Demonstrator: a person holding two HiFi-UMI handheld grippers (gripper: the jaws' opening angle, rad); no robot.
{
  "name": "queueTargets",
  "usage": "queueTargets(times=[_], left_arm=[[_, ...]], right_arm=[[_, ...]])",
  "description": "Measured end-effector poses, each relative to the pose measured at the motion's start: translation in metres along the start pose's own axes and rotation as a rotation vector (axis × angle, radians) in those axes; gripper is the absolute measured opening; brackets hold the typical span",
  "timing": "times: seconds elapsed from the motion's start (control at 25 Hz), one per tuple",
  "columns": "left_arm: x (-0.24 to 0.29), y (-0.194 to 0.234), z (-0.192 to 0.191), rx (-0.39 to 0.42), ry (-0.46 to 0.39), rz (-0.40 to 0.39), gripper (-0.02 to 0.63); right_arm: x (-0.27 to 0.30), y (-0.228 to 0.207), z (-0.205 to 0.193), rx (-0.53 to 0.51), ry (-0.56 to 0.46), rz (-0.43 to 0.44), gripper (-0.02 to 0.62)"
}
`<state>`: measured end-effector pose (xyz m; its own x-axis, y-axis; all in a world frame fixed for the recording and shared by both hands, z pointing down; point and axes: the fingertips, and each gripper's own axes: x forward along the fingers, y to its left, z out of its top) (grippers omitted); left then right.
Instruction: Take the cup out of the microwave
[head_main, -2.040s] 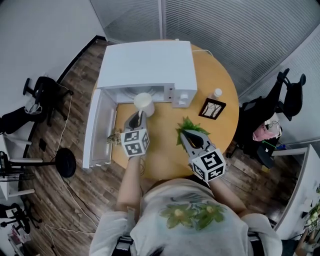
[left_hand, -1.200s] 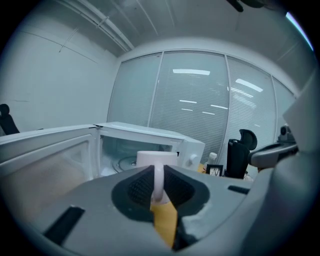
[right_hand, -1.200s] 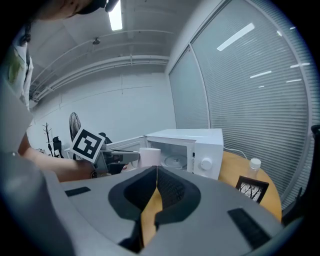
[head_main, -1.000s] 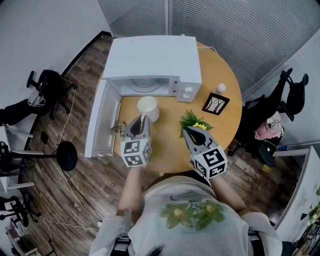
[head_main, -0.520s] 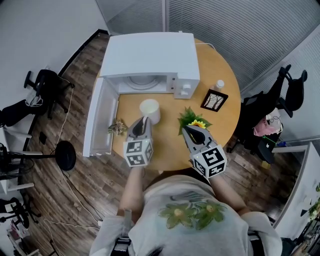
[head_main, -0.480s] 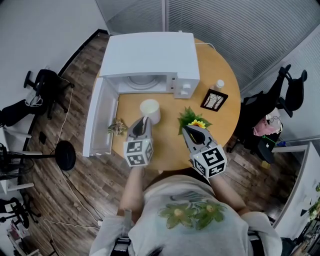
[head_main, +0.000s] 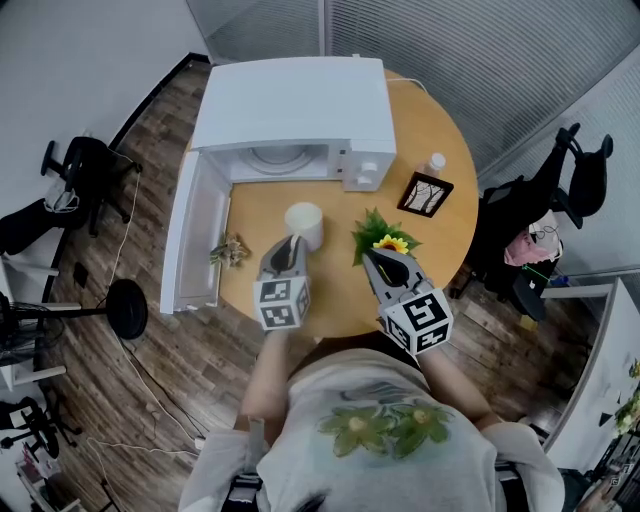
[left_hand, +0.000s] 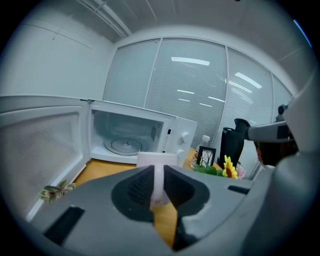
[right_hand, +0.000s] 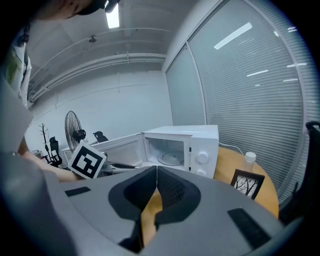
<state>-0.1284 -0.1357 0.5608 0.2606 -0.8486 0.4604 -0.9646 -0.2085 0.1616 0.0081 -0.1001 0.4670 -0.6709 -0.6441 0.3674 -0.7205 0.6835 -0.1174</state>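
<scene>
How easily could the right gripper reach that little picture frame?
Probably yes, with a detour: the right gripper is empty, jaws together, but the sunflower plant stands between it and the picture frame.

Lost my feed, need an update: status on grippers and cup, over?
Left gripper shut on cup handle. Right gripper shut, empty. Cup outside microwave, door open. Flowers right of cup, apart.

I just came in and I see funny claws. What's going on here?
A person holds a gripper in each hand. The left gripper is pinching the handle of a white cup, already out of the microwave and down near the table in front of it. The microwave door is open. The right gripper is shut and empty, beside a sunflower.
</scene>
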Motion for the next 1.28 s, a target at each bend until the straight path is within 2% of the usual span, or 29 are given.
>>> queueTargets(times=[0.52,1.08,1.28], left_arm=[[0.019,-0.007,-0.044,-0.008,0.094,-0.013,0.052],[0.030,-0.014,-0.076,0.003,0.130,-0.011,0.054],[0.028,-0.021,-0.079,0.014,0.104,-0.028,0.054]], right_arm=[[0.002,-0.003,-0.013,0.009,0.032,-0.003,0.018],[-0.003,-0.003,-0.018,0.008,0.045,0.008,0.018],[-0.005,-0.003,-0.019,0.009,0.045,0.010,0.018]])
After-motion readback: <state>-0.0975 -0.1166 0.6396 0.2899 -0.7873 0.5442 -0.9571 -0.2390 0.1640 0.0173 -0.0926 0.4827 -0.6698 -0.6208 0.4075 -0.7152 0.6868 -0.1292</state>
